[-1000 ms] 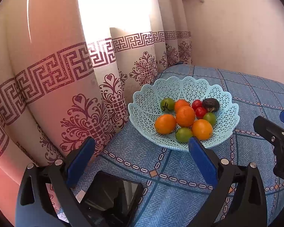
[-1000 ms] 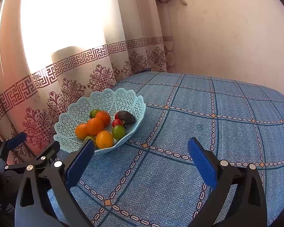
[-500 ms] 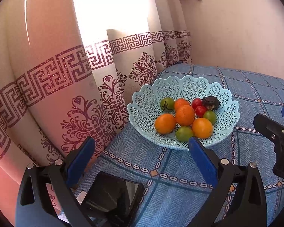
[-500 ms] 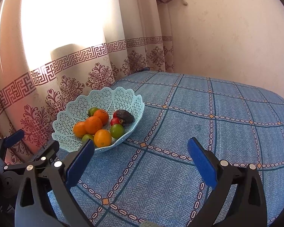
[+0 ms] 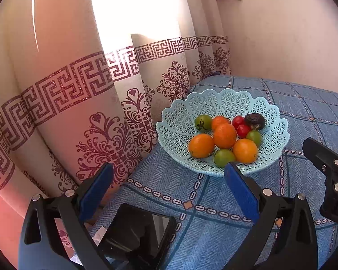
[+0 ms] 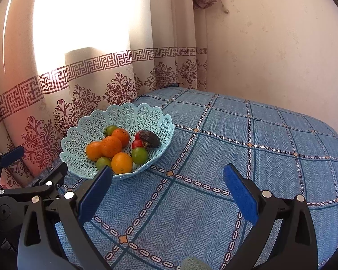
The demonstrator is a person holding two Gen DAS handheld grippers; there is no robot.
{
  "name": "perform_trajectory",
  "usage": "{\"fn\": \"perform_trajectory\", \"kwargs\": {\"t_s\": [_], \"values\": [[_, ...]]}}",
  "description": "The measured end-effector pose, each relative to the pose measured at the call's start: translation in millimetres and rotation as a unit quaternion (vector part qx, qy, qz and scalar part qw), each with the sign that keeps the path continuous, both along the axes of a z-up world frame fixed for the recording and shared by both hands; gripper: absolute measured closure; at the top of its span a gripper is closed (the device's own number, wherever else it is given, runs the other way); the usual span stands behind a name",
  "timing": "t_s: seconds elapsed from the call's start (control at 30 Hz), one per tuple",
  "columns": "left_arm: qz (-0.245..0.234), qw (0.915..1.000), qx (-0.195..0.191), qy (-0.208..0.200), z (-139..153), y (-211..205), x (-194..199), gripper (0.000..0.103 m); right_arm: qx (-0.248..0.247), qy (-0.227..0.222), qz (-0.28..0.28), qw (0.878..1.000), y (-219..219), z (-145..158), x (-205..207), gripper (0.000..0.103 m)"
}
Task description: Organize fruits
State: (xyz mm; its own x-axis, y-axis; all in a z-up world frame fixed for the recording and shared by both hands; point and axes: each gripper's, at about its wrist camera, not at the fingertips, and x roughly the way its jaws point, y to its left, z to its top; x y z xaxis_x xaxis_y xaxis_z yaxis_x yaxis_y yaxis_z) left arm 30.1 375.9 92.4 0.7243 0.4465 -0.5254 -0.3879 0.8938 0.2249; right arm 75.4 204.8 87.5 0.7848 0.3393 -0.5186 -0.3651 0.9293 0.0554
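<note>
A pale blue lattice basket (image 5: 180,126) (image 6: 90,126) stands on the blue patterned tablecloth near the curtain. It holds several oranges (image 5: 224,135) (image 6: 111,146), green fruits (image 5: 224,158) (image 6: 139,155), red tomatoes (image 5: 243,130) (image 6: 137,144) and a dark avocado (image 5: 255,121) (image 6: 149,138). My left gripper (image 5: 169,186) hovers open short of the basket's near rim, nothing between its fingers. My right gripper (image 6: 167,186) is open over bare cloth, to the right of the basket, and shows at the right edge of the left wrist view.
A dark phone-like device (image 5: 137,231) lies at the table's near left corner under the left gripper. A patterned curtain (image 5: 90,90) hangs close behind the basket. A plain wall (image 6: 281,45) bounds the far side. Blue cloth (image 6: 270,146) stretches right of the basket.
Both views have shifted a little; the basket sits slightly higher and nearer the centre in the right wrist view. Both grippers stay open and hold nothing.
</note>
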Motion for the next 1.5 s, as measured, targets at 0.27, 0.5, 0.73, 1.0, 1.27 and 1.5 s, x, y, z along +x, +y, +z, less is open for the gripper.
{"fn": "perform_trajectory", "kwargs": {"t_s": [0.27,0.5,0.73,1.0,1.27,1.5], "values": [[-0.001,1.0,0.003,0.001,-0.7,-0.9,0.2,0.003,0.001,0.0,0.007,1.0,0.1,1.5,-2.3,0.005],[0.001,0.9999,0.017,0.003,-2.0,-3.2,0.4,0.003,-0.007,-0.007,0.008,1.0,1.5,2.2,-3.4,0.005],[0.0,0.9998,0.018,0.004,-2.5,-2.1,0.8,0.003,-0.016,-0.009,0.007,1.0,3.2,1.1,-5.0,0.005],[-0.003,0.9998,0.018,0.006,-3.4,-1.9,1.7,0.003,-0.01,-0.007,0.015,1.0,2.8,1.4,-5.4,0.005],[-0.003,0.9998,0.019,0.007,-4.9,-2.6,2.5,0.003,-0.015,-0.011,0.017,1.0,3.6,1.0,-6.6,0.005],[-0.005,0.9998,0.02,0.007,-6.5,-2.6,3.4,0.003,-0.017,-0.008,0.021,1.0,4.9,0.1,-6.2,0.005]]}}
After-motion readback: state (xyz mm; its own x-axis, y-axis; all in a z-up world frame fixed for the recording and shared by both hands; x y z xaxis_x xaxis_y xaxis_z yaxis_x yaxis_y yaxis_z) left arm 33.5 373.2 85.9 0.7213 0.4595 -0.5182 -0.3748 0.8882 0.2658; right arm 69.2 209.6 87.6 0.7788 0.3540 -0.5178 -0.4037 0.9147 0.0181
